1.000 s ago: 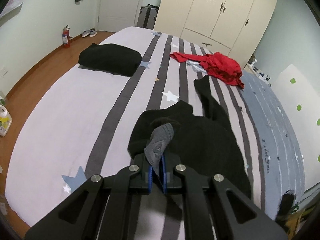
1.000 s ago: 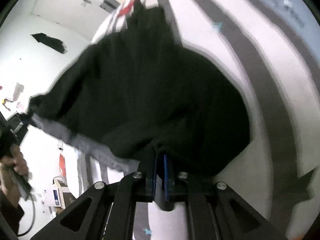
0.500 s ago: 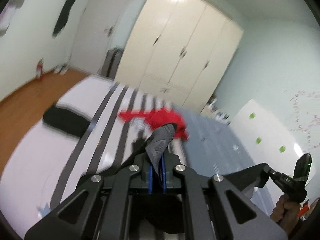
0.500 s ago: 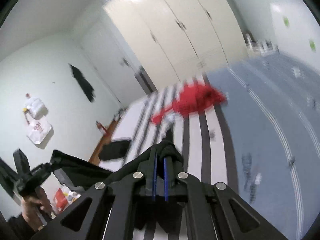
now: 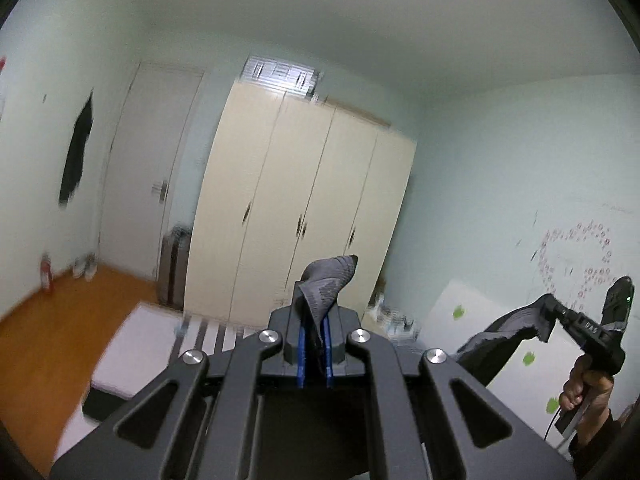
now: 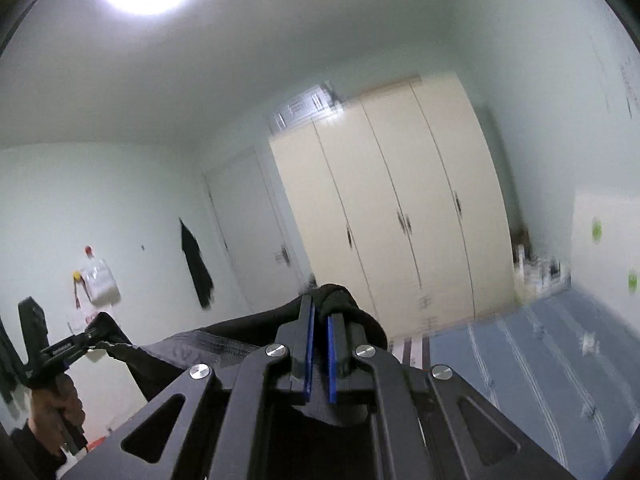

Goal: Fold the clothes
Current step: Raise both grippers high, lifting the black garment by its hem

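In the left wrist view the left claw (image 5: 313, 354) is clamped on a grey edge of the black garment (image 5: 326, 286), raised in front of the cream wardrobe (image 5: 304, 216); at lower right a hand (image 5: 586, 390) holds the right claw (image 5: 554, 312), pinching another edge. In the right wrist view that claw is closed on dark cloth, which stretches, apparently taut, to the left claw above the bed (image 6: 532, 356).
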